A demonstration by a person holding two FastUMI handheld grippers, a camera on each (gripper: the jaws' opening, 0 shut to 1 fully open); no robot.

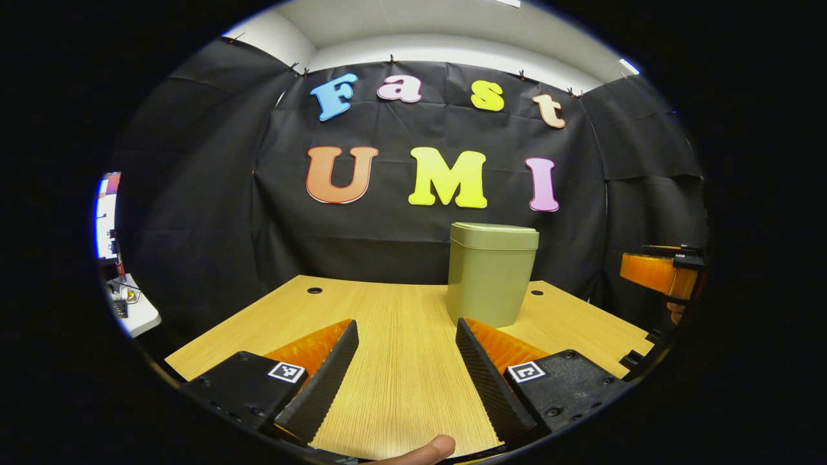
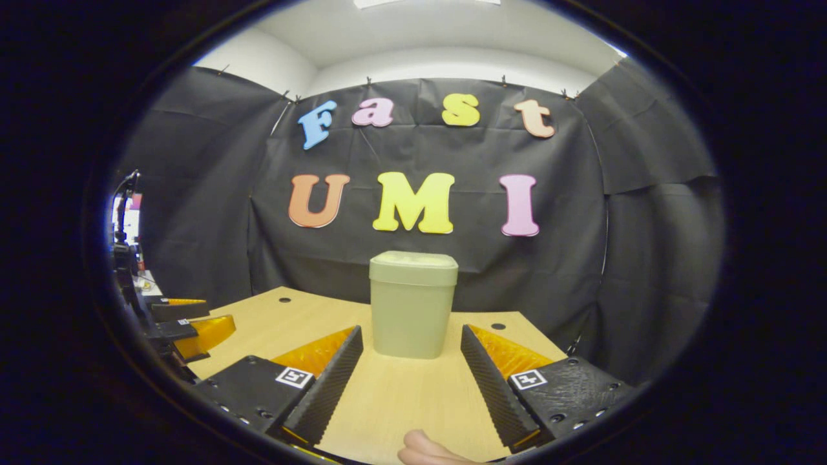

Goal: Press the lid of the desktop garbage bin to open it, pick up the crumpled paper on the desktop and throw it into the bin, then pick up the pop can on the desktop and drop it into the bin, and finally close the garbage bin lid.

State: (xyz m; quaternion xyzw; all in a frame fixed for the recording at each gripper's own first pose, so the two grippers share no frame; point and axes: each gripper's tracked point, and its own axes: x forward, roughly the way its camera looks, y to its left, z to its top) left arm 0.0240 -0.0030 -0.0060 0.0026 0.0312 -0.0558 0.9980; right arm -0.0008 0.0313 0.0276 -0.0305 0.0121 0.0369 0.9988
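Standing on the table (image 1: 400, 387), the green bin (image 2: 412, 313) had its lid (image 2: 413, 267) closed; left gripper (image 1: 407, 336) and right gripper (image 2: 411, 342) were spread wide, holding nothing.

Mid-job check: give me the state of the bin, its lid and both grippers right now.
garbage bin: upright on the desk, untouched.
bin lid: closed.
left gripper: open, holding nothing, above the desk.
right gripper: open, holding nothing, facing the bin.

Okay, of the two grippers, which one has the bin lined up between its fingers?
The right gripper: in its own view the garbage bin stands centred between its open fingers. For the left gripper, the bin sits off toward one finger.
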